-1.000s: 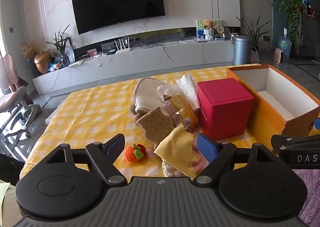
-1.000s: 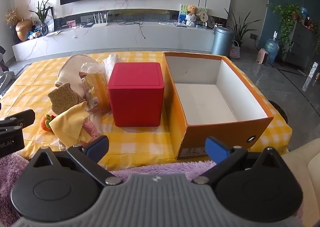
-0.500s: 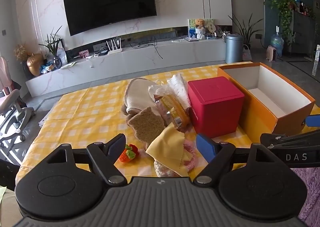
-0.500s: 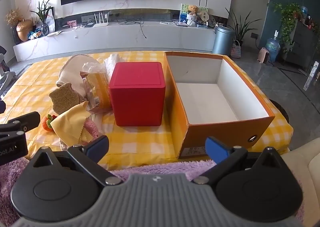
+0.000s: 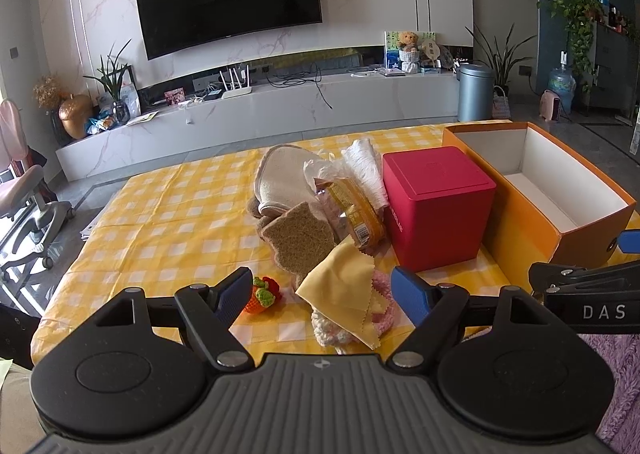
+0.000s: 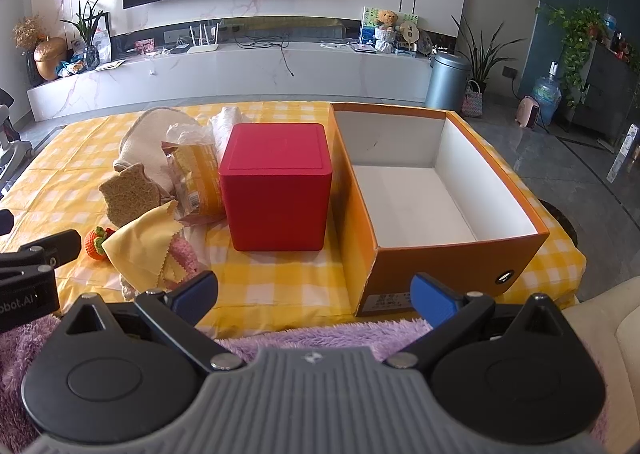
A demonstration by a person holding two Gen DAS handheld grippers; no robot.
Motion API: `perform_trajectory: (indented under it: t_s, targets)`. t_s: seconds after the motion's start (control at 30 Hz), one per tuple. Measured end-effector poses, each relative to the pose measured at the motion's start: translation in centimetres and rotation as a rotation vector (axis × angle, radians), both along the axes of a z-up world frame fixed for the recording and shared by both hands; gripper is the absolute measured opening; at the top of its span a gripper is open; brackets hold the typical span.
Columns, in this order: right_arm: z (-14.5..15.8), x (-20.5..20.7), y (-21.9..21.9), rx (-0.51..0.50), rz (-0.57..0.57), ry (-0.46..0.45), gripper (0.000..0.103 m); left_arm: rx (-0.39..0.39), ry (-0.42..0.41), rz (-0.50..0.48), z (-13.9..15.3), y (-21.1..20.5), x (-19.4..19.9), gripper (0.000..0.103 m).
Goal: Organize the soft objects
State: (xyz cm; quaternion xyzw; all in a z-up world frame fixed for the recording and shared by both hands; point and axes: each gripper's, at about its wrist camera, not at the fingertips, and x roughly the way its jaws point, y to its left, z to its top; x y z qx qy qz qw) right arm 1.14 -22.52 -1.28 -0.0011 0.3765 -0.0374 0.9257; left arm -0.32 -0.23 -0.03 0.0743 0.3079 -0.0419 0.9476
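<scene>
**Both grippers backing off the pile, nothing picked yet**

Left wrist view: your left gripper (image 5: pixel 320 292) has its fingers spread wide with nothing between them. Over the last second it has pulled back and drifted left; the soft pile now sits lower and more centred between the pads, and more of the yellow checked tablecloth (image 5: pixel 168 209) shows. The pile lies left of the red box (image 5: pixel 436 205): yellow cloth (image 5: pixel 344 286) on top of a pink knit piece (image 5: pixel 384 294), the bread-shaped sponge (image 5: pixel 300 238), a bagged snack (image 5: pixel 352 209), a beige mitt (image 5: pixel 280 177), and a crocheted strawberry (image 5: pixel 264 294) just apart on the left. The yellow cloth is nearest; I judge it the easiest first pick.

Right wrist view: your right gripper (image 6: pixel 314 294) is also spread and empty, held over the purple fleece (image 6: pixel 312 338) at the table's near edge. This view has barely shifted. The orange box (image 6: pixel 440 258) stands touching or just beside the red box, open and empty. Sorting has not started.
</scene>
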Motion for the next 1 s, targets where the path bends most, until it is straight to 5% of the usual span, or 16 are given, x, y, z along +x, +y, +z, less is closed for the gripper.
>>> perform_trajectory:
  t_s: [1.0]
  targets:
    - [0.21, -0.36, 0.17, -0.003, 0.004, -0.006, 0.101, 0.005, -0.003, 0.005, 0.2, 0.08, -0.43, 0.092]
